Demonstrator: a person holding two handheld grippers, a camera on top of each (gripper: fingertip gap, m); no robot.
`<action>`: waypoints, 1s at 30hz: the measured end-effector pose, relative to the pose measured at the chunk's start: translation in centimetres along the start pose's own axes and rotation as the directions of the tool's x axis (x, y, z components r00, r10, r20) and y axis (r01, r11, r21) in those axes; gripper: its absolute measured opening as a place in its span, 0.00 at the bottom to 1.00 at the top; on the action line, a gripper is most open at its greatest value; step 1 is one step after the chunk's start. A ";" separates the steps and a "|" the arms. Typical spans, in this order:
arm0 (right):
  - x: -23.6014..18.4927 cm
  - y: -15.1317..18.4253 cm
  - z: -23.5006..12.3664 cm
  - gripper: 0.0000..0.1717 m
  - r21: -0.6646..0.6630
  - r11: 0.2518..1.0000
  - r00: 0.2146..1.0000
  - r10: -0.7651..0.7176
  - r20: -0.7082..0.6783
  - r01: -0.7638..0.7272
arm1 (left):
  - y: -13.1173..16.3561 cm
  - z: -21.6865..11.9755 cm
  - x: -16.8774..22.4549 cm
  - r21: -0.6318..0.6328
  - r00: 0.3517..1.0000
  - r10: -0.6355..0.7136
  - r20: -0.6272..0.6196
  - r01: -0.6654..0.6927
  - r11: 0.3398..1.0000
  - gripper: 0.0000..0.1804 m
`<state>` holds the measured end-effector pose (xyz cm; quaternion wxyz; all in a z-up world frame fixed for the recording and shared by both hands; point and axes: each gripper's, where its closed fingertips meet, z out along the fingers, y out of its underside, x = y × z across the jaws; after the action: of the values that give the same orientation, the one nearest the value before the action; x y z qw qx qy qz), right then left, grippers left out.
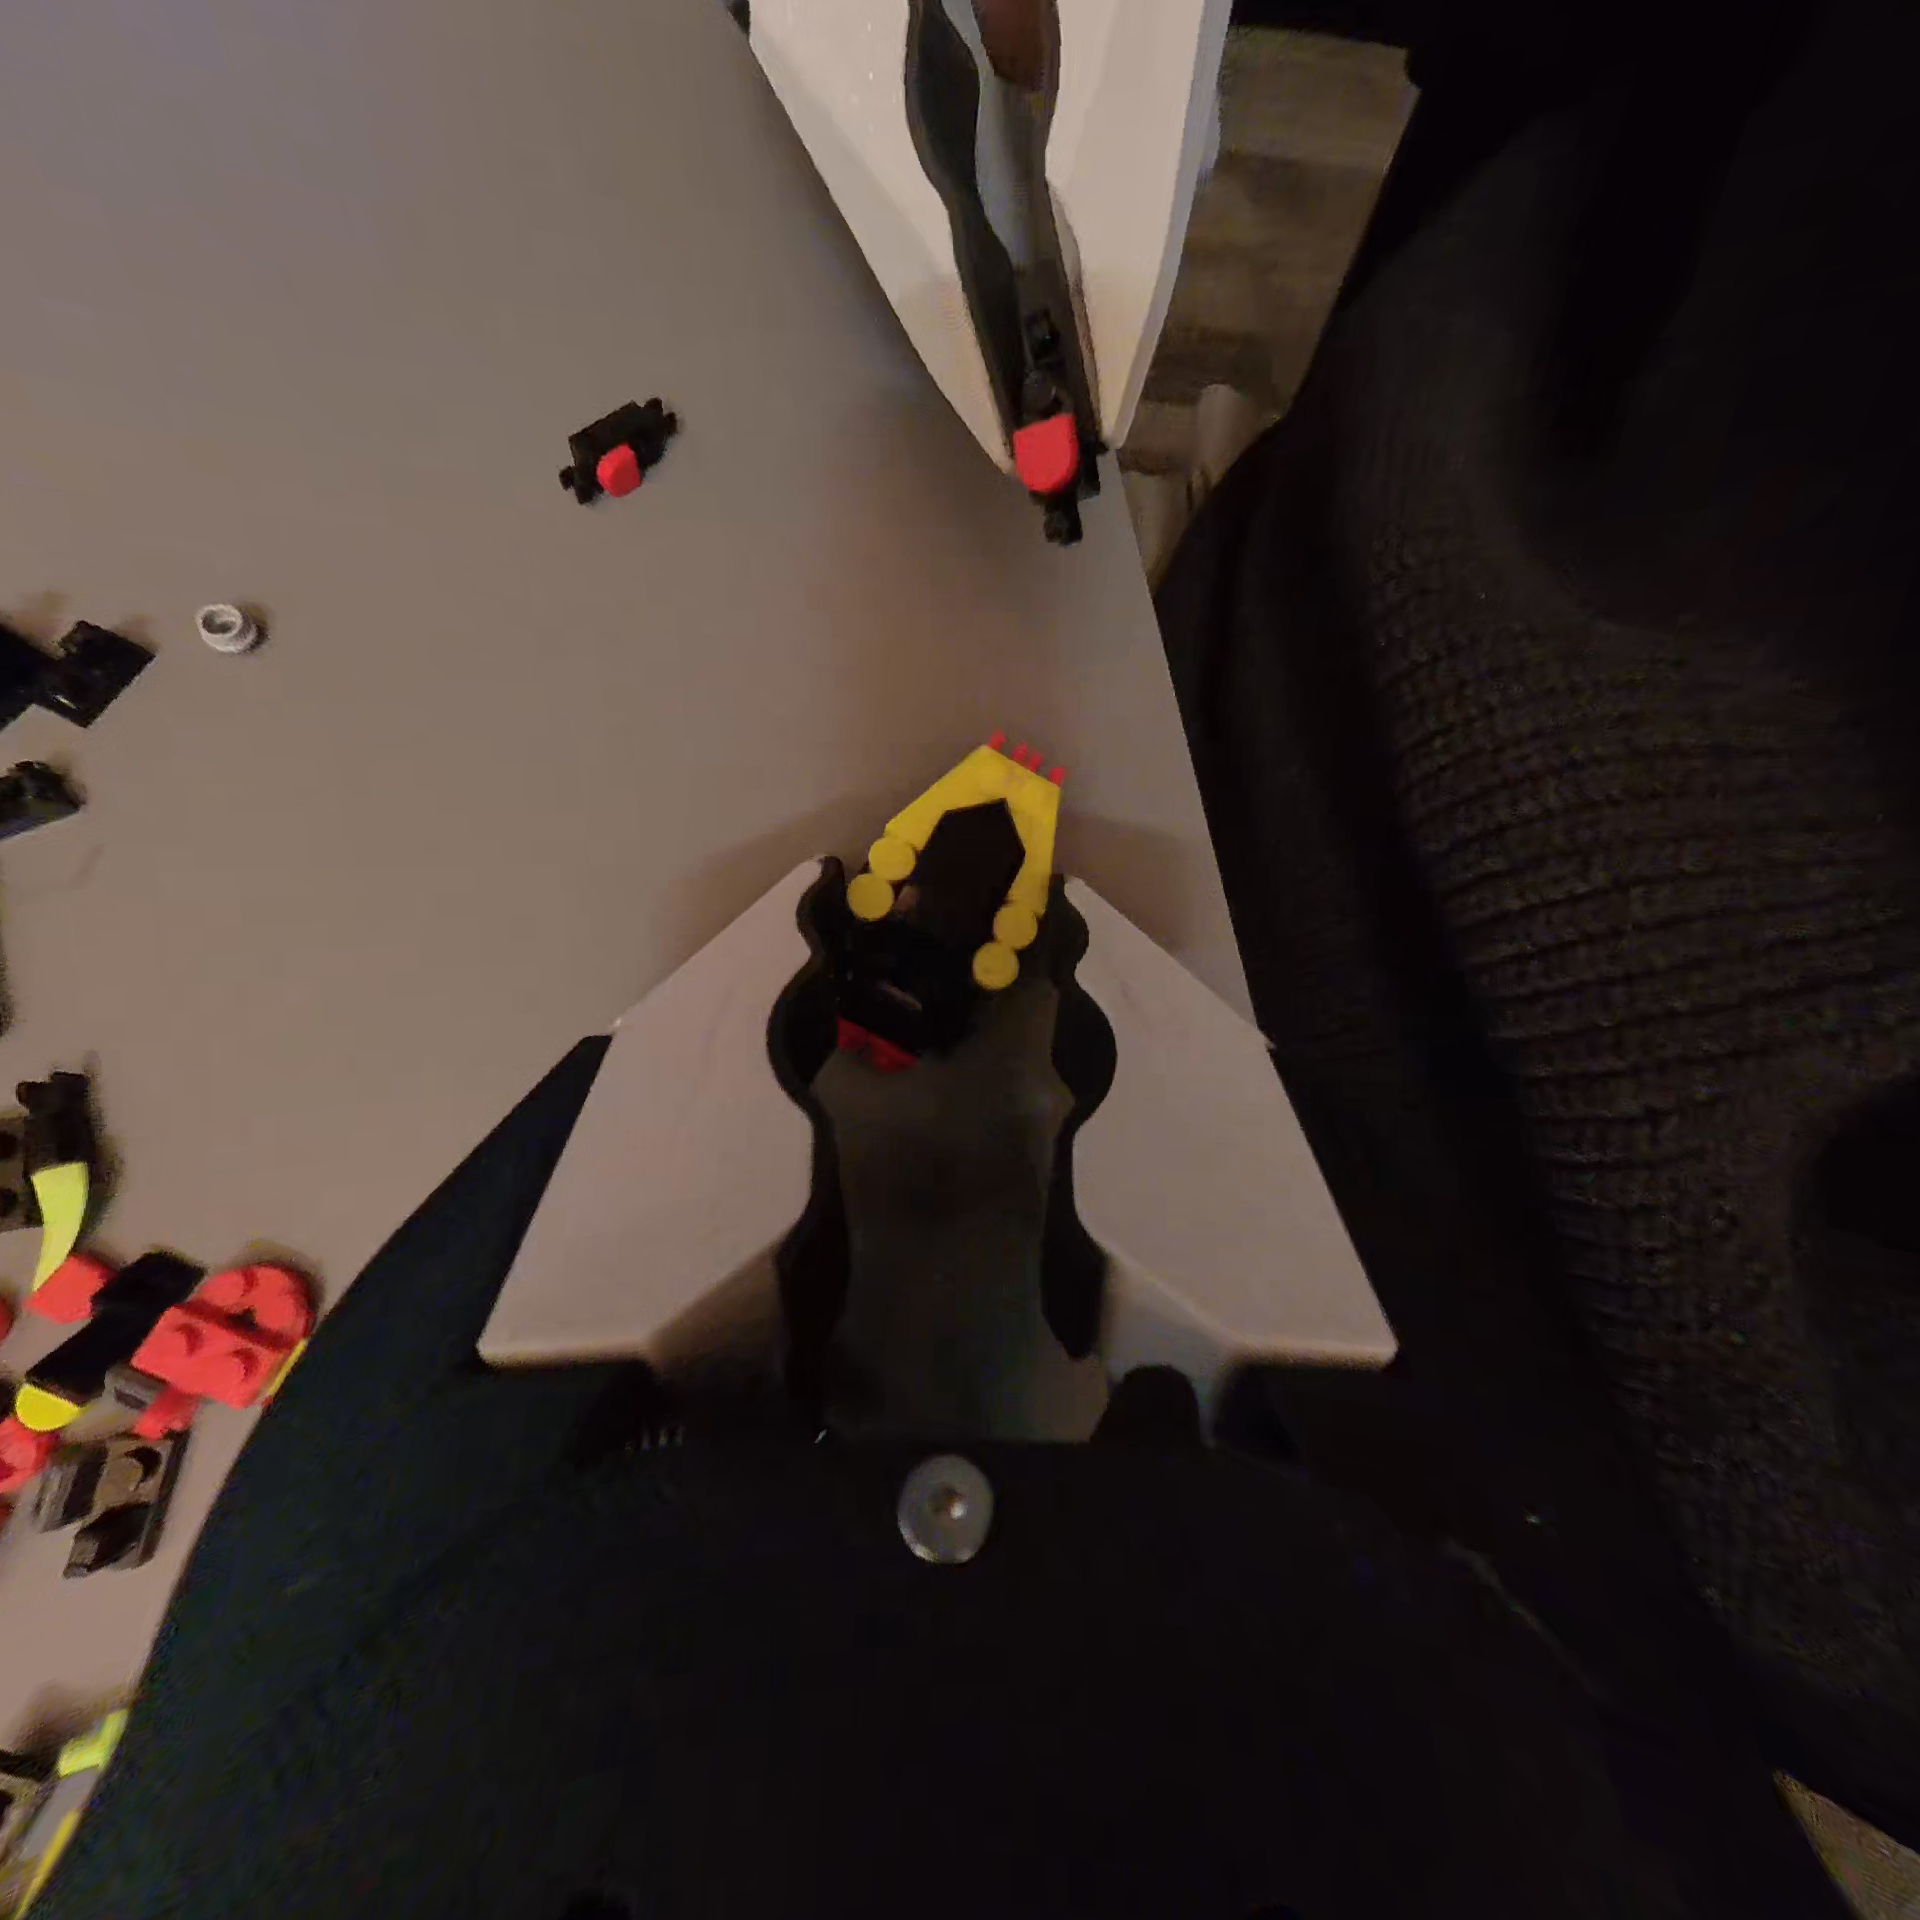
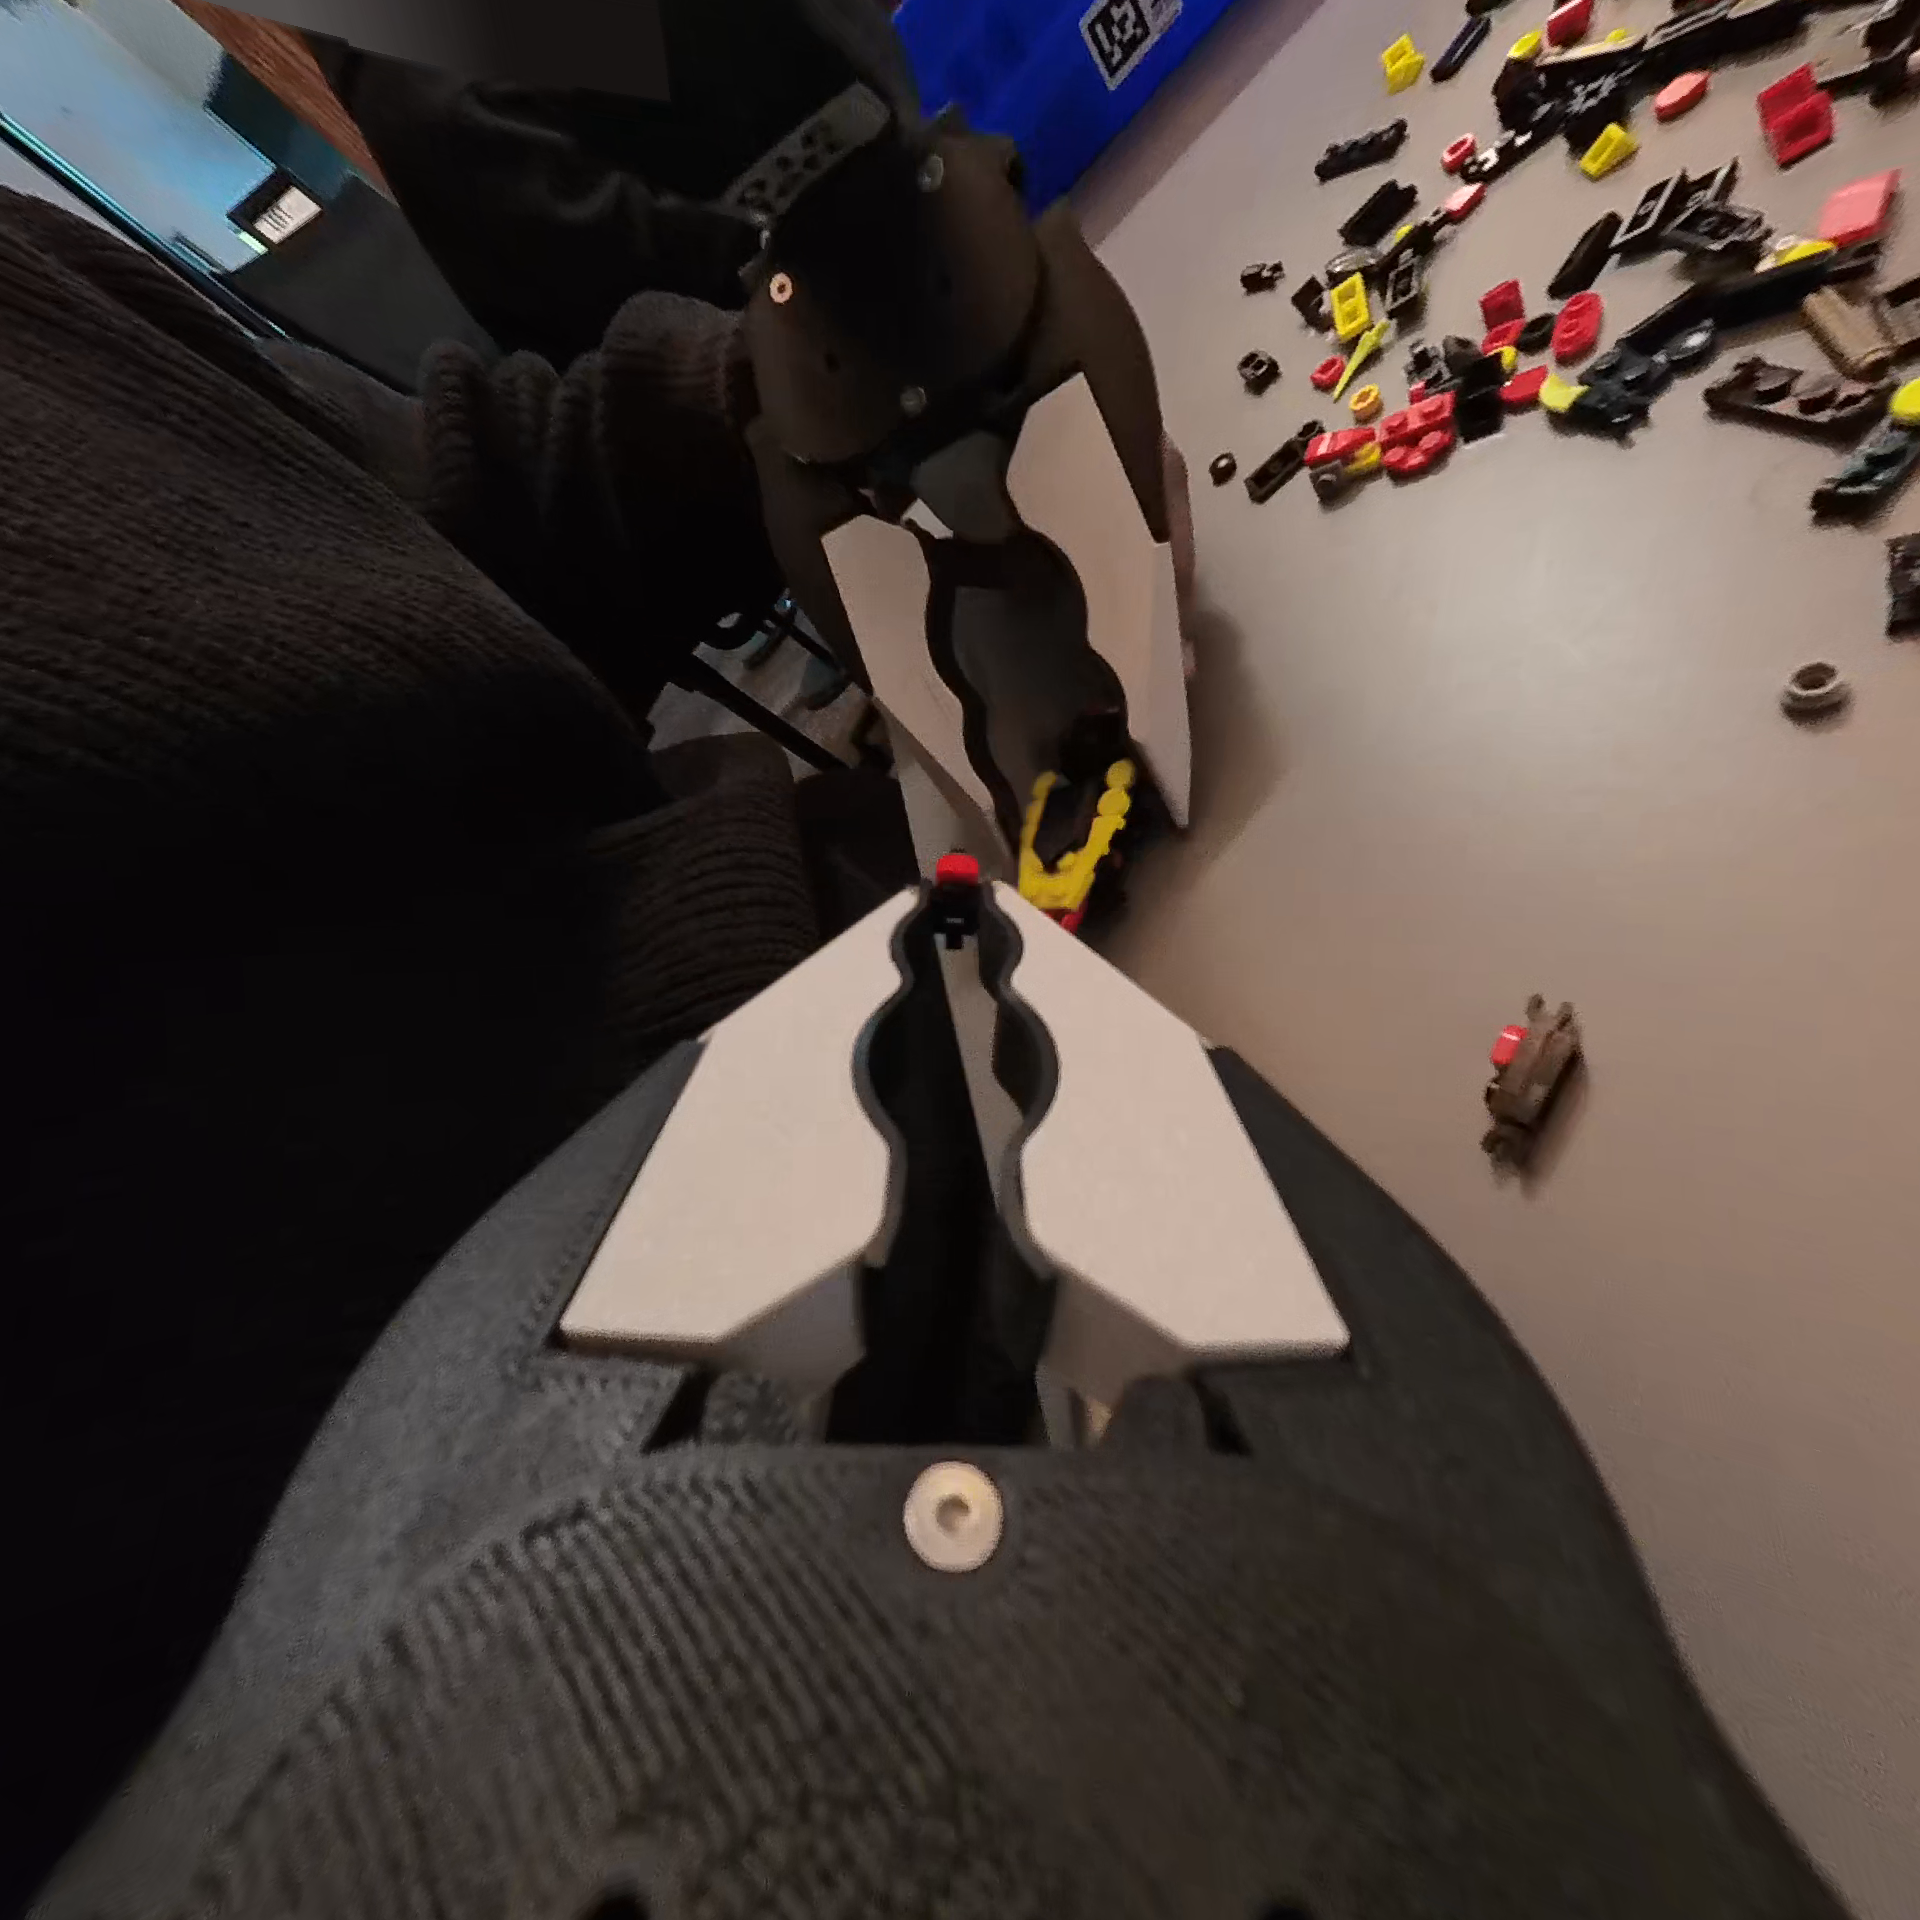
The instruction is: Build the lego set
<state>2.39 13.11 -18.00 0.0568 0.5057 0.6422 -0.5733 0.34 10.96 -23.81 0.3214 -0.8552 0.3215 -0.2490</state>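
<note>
My left gripper [image 1: 940,883] is shut on a yellow, black and red brick assembly [image 1: 966,862], whose pointed yellow end sticks out past the fingertips near the table's edge. It also shows in the right wrist view [image 2: 1070,831], held by the left gripper [image 2: 1091,810]. My right gripper [image 2: 956,894] is shut on a small black piece with a red cap [image 2: 956,873]. In the left wrist view that piece [image 1: 1049,457] shows at the tips of the right gripper [image 1: 1055,447], just beyond the assembly.
A second black piece with a red cap [image 1: 618,452] lies on the grey table [image 1: 416,312], also in the right wrist view [image 2: 1527,1070]. A small grey ring [image 1: 231,627] lies nearby. Several loose red, yellow and black bricks [image 2: 1558,312] are scattered. A person's dark knitted sleeve [image 1: 1610,831] is beside the table's edge. The left gripper's tips are roughly 7 cm from the right gripper's.
</note>
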 end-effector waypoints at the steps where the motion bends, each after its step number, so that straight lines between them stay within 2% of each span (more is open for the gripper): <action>1: 0.1 0.1 0.0 0.03 -0.005 1.000 1.000 -0.003 -0.007 0.003 | 0.1 0.0 0.0 -0.006 1.000 0.002 0.002 -0.002 1.000 0.21; 5: 0.1 0.1 0.0 0.03 -0.002 1.000 1.000 -0.005 -0.013 0.005 | 0.4 -0.2 0.0 -0.010 0.999 0.019 0.028 -0.019 1.000 0.25; 8: 0.2 -0.1 -0.1 0.03 0.009 1.000 1.000 0.006 -0.008 -0.006 | 0.3 -0.1 0.1 0.001 0.999 0.033 0.039 -0.033 0.999 0.20; 11: 0.1 -0.2 -0.3 0.03 0.020 1.000 1.000 0.006 -0.005 -0.006 | 0.2 0.0 0.2 0.002 0.999 0.036 0.029 -0.036 0.999 0.20; 14: 0.1 -0.5 -0.5 0.03 0.041 0.999 1.000 -0.001 -0.007 0.001 | -0.8 -0.5 0.4 0.065 1.000 0.015 0.017 -0.016 0.998 0.20; 17: 0.3 -1.2 -1.1 0.03 0.086 0.996 1.000 -0.010 -0.022 0.012 | -1.6 -2.3 -0.2 0.154 0.996 -0.079 0.048 0.071 0.986 0.20; 20: 1.0 -2.0 -2.1 0.03 0.140 0.990 0.998 -0.020 -0.058 0.028 | -2.4 -5.4 -1.1 0.294 0.973 -0.209 0.102 0.171 0.940 0.20; 23: 1.5 -3.0 -2.9 0.03 0.213 0.977 0.998 -0.004 -0.065 0.018 | -2.3 -8.1 -2.0 0.432 0.924 -0.358 0.134 0.270 0.861 0.19; 26: 1.8 -4.3 -2.9 0.03 0.272 0.962 0.999 0.027 -0.020 -0.020 | -1.9 -9.3 -1.7 0.492 0.898 -0.431 0.089 0.337 0.803 0.19; 30: 2.5 -4.6 -1.5 0.03 0.247 0.968 0.999 0.043 0.004 -0.043 | -2.7 -9.5 -1.3 0.534 0.893 -0.450 -0.024 0.392 0.749 0.19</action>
<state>-1.34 16.55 -15.94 0.0053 0.5233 0.5548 -0.6468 -5.45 9.79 -15.84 0.4946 -0.7963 0.0226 -0.3475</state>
